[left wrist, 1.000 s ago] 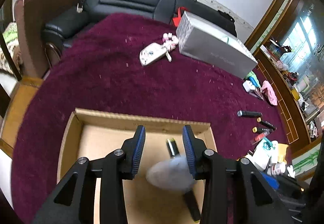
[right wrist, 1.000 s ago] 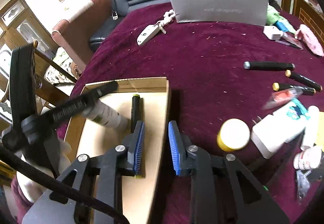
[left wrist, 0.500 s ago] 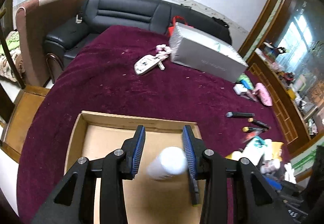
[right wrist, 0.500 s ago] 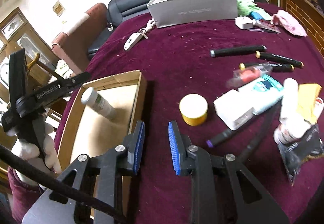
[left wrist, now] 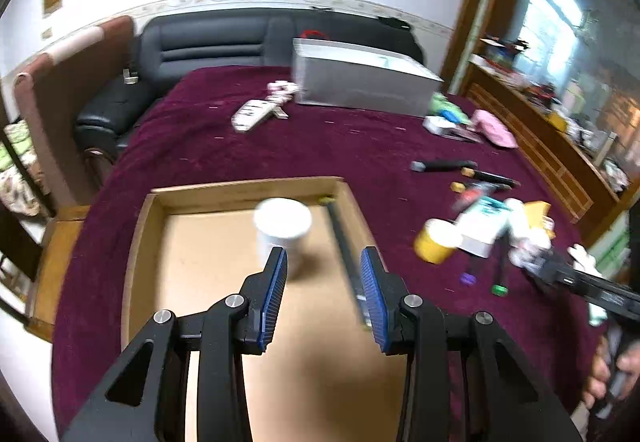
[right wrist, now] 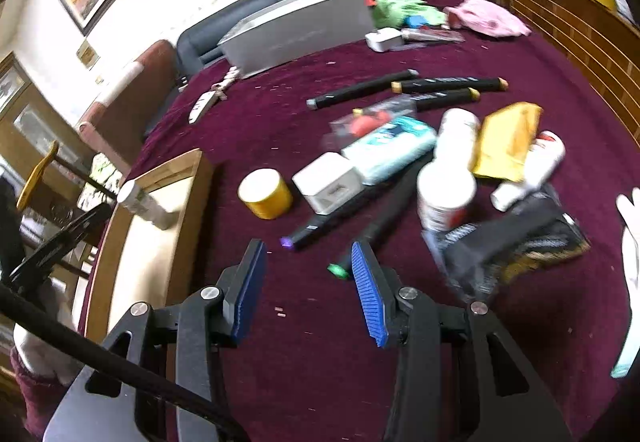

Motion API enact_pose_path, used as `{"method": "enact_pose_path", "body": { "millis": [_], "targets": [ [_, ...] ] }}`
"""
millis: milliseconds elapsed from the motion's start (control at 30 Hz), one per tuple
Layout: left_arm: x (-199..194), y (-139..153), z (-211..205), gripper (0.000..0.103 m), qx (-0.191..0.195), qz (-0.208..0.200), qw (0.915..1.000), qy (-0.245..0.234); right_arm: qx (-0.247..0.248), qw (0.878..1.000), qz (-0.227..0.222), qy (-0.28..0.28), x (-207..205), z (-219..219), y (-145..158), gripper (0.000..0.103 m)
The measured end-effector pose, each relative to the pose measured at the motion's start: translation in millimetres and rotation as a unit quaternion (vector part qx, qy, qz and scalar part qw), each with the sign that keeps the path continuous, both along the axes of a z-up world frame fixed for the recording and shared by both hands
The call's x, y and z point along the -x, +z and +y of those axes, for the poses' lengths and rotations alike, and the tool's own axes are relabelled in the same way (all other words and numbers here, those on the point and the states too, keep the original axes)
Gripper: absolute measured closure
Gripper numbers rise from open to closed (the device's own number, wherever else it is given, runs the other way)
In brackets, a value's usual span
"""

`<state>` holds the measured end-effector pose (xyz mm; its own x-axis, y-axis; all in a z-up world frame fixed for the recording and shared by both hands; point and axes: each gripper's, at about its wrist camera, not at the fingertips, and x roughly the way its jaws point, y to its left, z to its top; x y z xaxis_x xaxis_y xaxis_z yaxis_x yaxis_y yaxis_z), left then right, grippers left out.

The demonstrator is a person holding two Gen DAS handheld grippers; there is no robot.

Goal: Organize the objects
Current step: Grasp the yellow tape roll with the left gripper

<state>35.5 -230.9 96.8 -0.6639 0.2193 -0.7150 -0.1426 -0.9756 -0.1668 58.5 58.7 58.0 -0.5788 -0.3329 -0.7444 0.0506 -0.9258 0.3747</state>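
The left hand-held gripper (left wrist: 322, 292) hung released over the shallow brown cardboard box (left wrist: 240, 189), where a white cylindrical bottle (left wrist: 282, 228) stood upright beside a black marker pen (left wrist: 340, 234). The right hand-held gripper (right wrist: 306, 288), its jaws just opening and empty, hovered over the maroon-covered surface (right wrist: 320, 362) near a green-tipped marker (right wrist: 340, 271).

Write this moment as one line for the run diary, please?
left gripper: open, empty, above cardboard tray | white bottle, black marker: in tray | right gripper: jaws just opening, empty, over clutter
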Motion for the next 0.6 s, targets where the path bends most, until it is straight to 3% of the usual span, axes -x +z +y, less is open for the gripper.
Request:
{"method": "enact_pose_path", "body": {
  "millis": [33, 167, 367, 533, 600],
  "targets": [
    [-2, 3, 8, 0.069, -0.005, -0.001, 0.9999, -0.012, 0.005, 1.0, -0.002, -0.005, -1, 7, -3, 0.06],
    [-6, 14, 54, 0.044, -0.012, 0.002, 0.9974, -0.072, 0.028, 0.999, -0.015, -0.029, -6, 31, -12, 0.06],
    [25, -2, 117, 0.044, 0.048, -0.027, 0.9922, -0.112, 0.04, 0.998, -0.017, -0.044, -18, 52, -17, 0.06],
    [46, -23, 143, 0.044, 0.161, -0.01, 0.9829, -0.088, 0.048, 0.997, -0.009, -0.052, -27, 71, -16, 0.06],
    [49, -31, 143, 0.044, 0.167, -0.013, 0.982, -0.087, 0.051, 0.997, -0.007, -0.056, -30, 78, -16, 0.06]
  ]
}}
